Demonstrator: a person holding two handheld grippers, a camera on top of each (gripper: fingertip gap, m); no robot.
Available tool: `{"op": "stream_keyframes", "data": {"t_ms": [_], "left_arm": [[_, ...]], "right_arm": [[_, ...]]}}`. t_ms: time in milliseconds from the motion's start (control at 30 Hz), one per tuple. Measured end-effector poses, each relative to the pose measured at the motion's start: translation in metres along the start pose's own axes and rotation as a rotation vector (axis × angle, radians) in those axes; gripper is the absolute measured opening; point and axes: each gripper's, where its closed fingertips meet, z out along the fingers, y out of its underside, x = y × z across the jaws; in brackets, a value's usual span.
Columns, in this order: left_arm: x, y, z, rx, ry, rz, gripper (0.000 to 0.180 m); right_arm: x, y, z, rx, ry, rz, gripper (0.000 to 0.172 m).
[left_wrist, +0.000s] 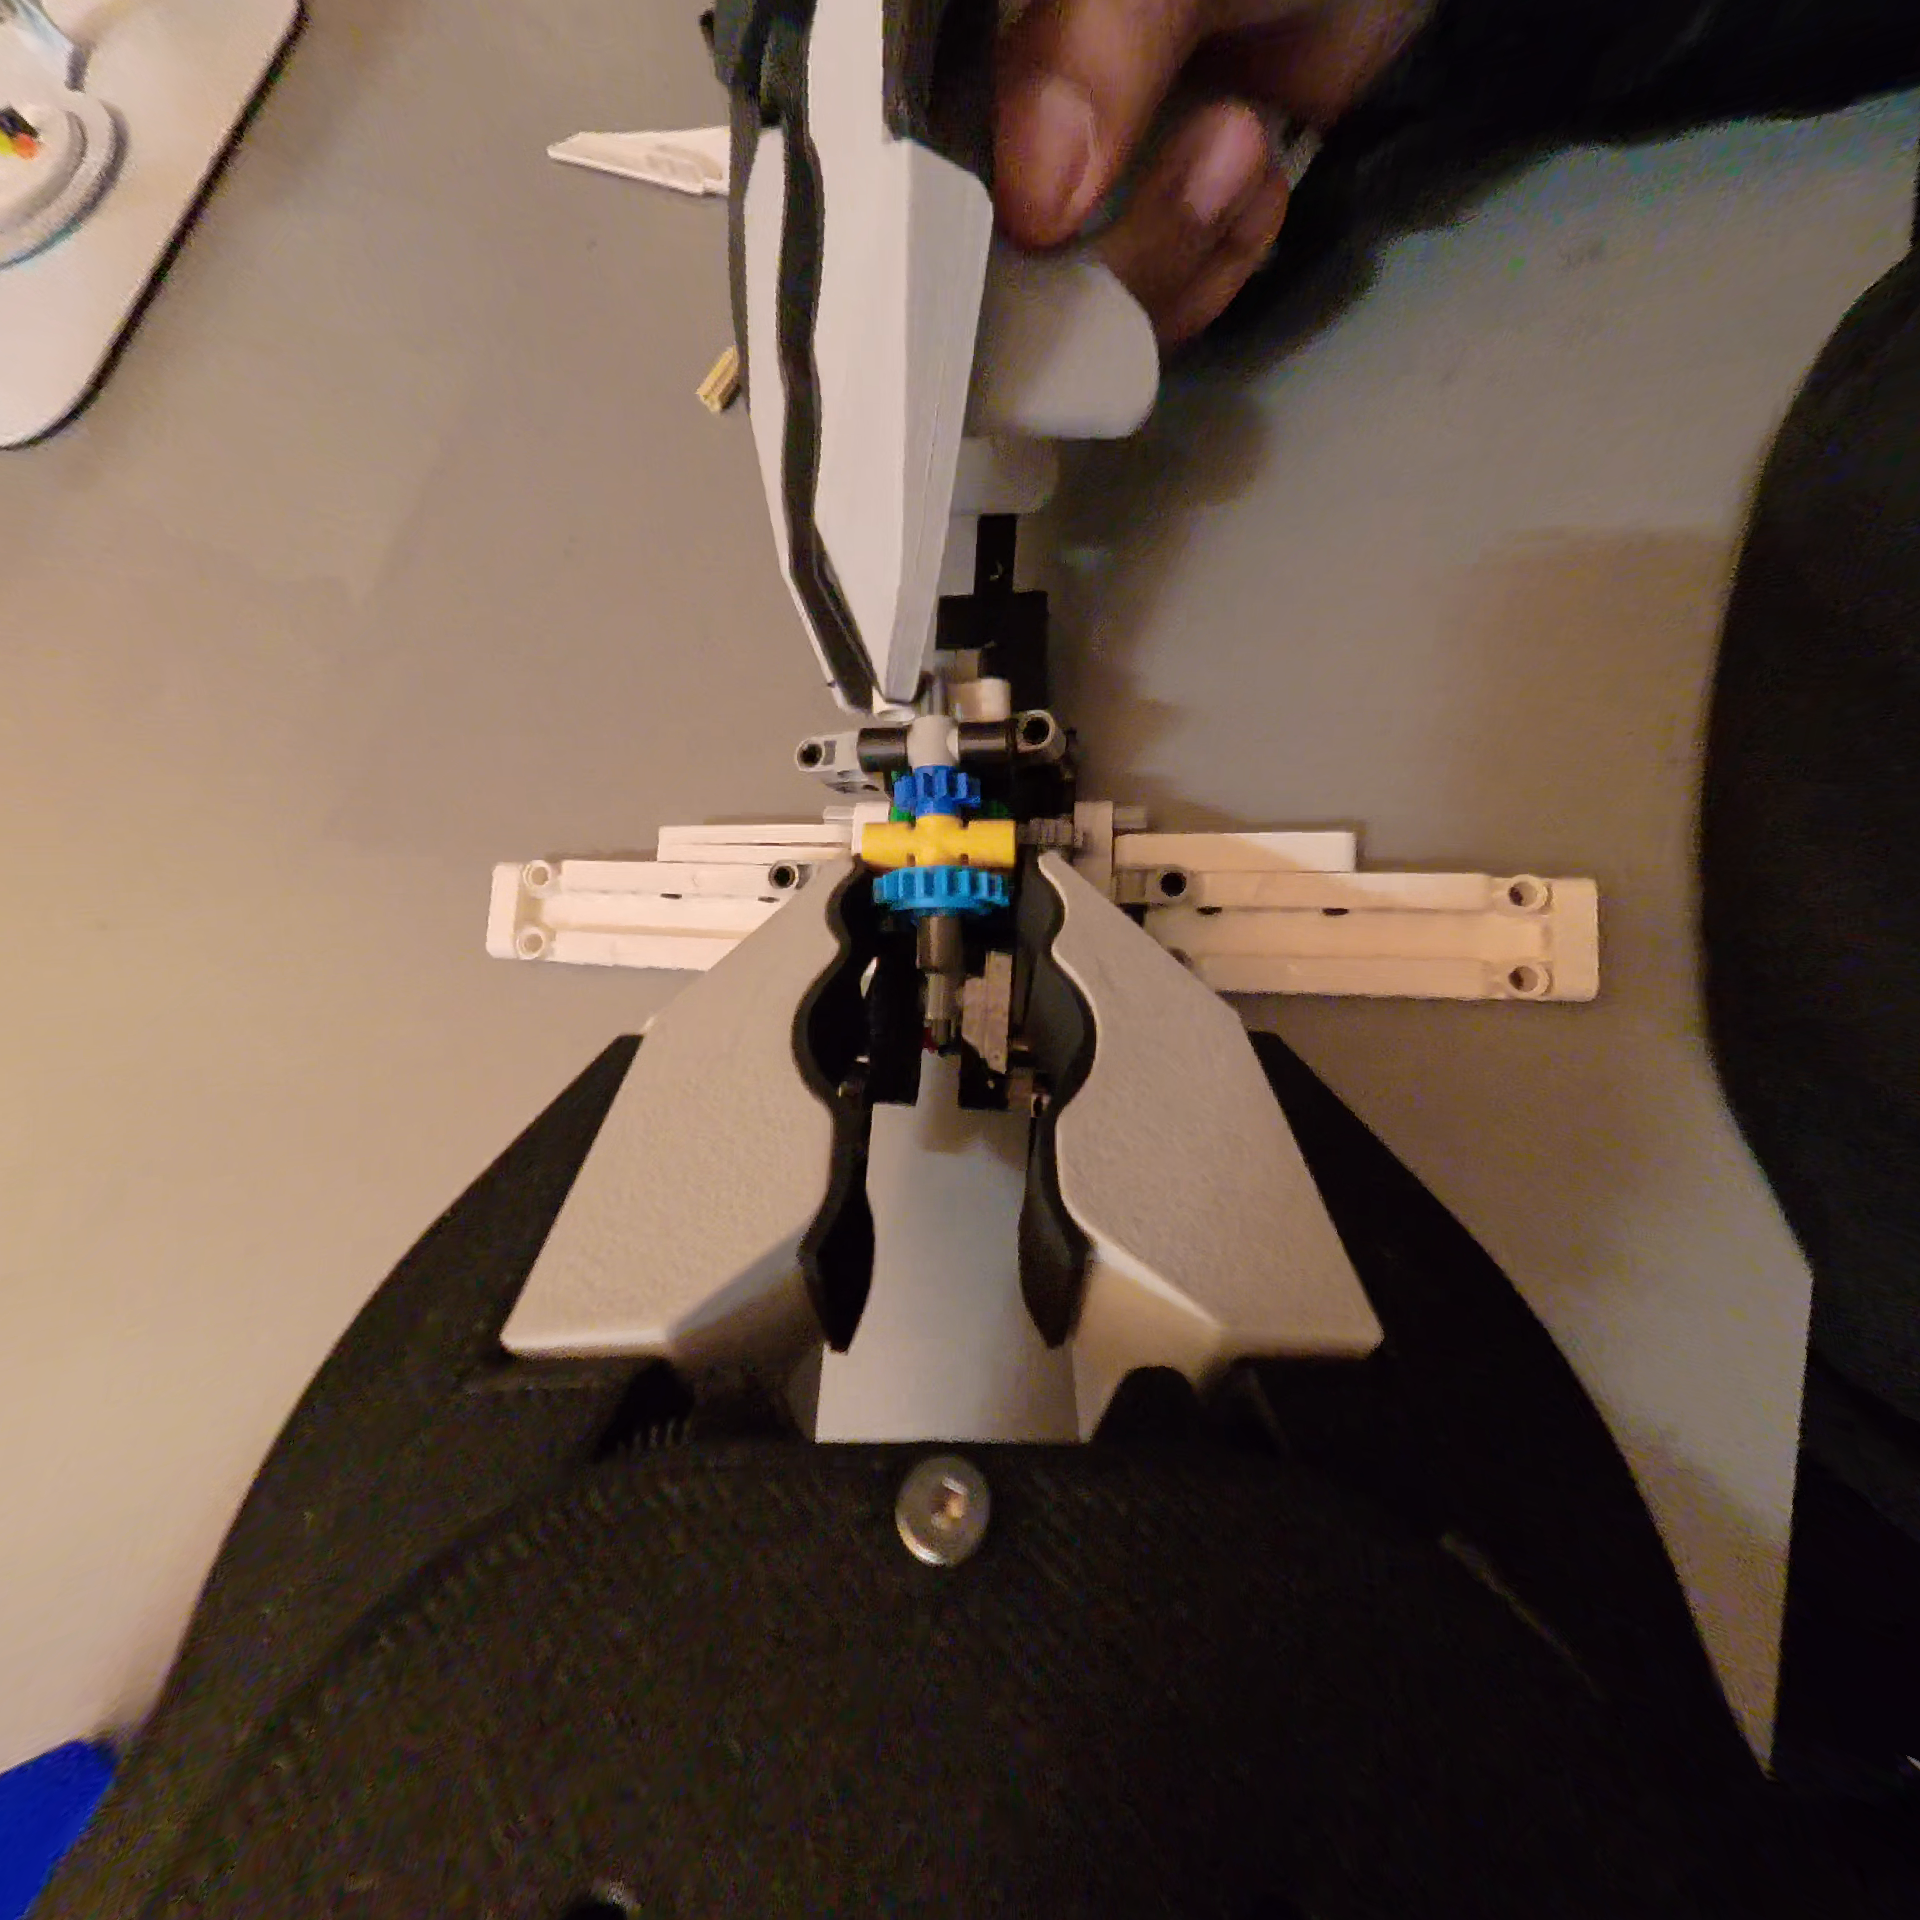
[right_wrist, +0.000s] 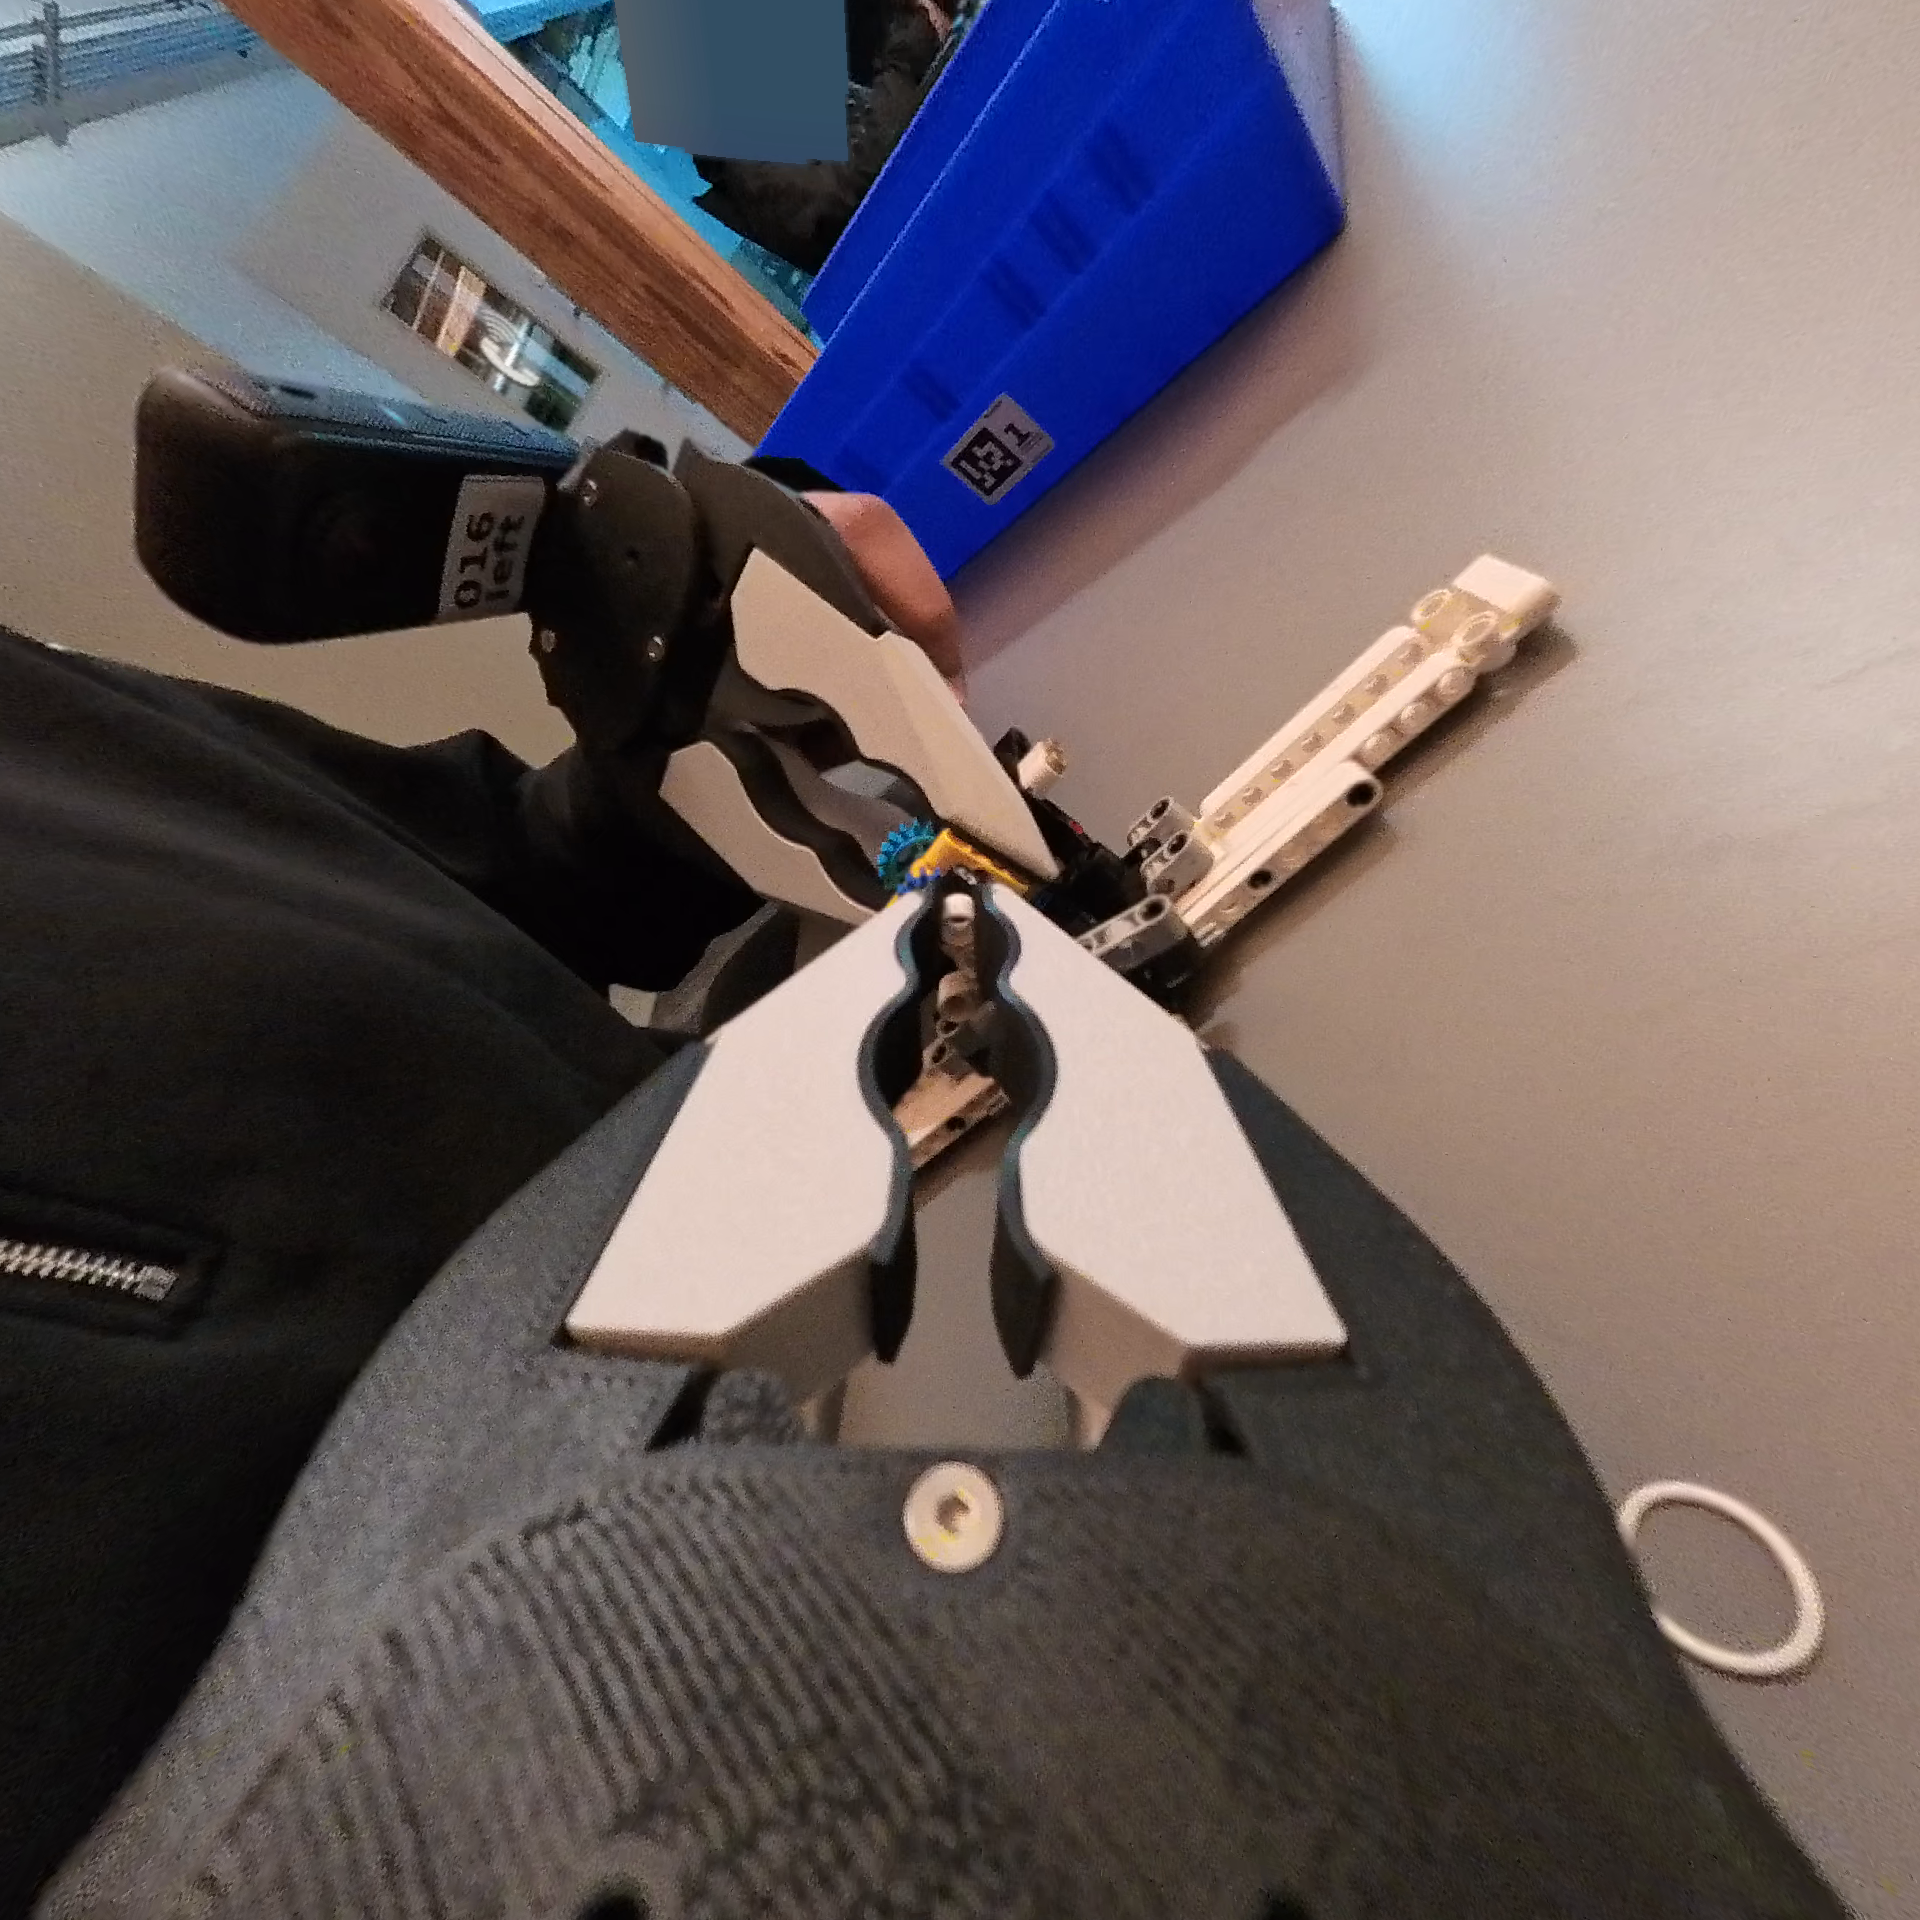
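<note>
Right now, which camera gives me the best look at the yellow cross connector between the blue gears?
The left wrist view: the yellow cross connector faces the camera, just past the left gripper, between two blue gears. In the right wrist view only a yellow sliver shows, behind the right gripper.

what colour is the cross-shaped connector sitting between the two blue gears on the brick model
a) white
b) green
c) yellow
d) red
c: in the left wrist view the yellow connector sits across the model, with the smaller blue gear just beyond it and the larger blue gear on the near side, just past the left gripper.
</note>
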Motion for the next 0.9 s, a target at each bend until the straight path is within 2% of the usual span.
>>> {"op": "stream_keyframes", "data": {"t_ms": [67,133,200,300,367,467,633,733,900], "left_arm": [[-0.004,0.001,0.000,0.000,-0.010,-0.001,0.027],[0.015,-0.007,0.003,0.036,0.099,-0.016,0.026],[0.020,-0.011,0.008,0.026,0.077,0.016,0.027],[0.007,-0.007,0.005,-0.005,0.009,-0.008,0.028],[0.006,-0.006,0.005,0.015,0.023,-0.036,0.027],[0.005,-0.005,0.004,0.014,0.025,-0.033,0.027],[0.005,-0.005,0.005,0.013,0.038,-0.025,0.027],[0.005,-0.005,0.005,0.008,0.039,-0.019,0.028],[0.006,-0.005,0.004,0.008,0.036,-0.027,0.027]], "right_arm": [[0.003,-0.004,0.001,0.000,0.041,-0.010,0.003],[0.006,-0.017,-0.003,0.063,0.081,-0.023,0.000],[0.010,-0.033,-0.015,0.122,0.110,-0.039,0.000],[-0.002,-0.050,-0.028,0.171,0.084,-0.073,0.000],[-0.012,-0.053,-0.033,0.182,0.074,-0.138,0.000],[-0.017,-0.032,-0.031,0.045,0.106,-0.251,0.002],[-0.004,0.016,-0.019,-0.262,0.261,-0.564,0.023],[0.008,0.033,-0.014,-0.397,0.309,-0.635,0.039],[0.009,0.032,-0.009,-0.389,0.274,-0.626,0.036]]}}
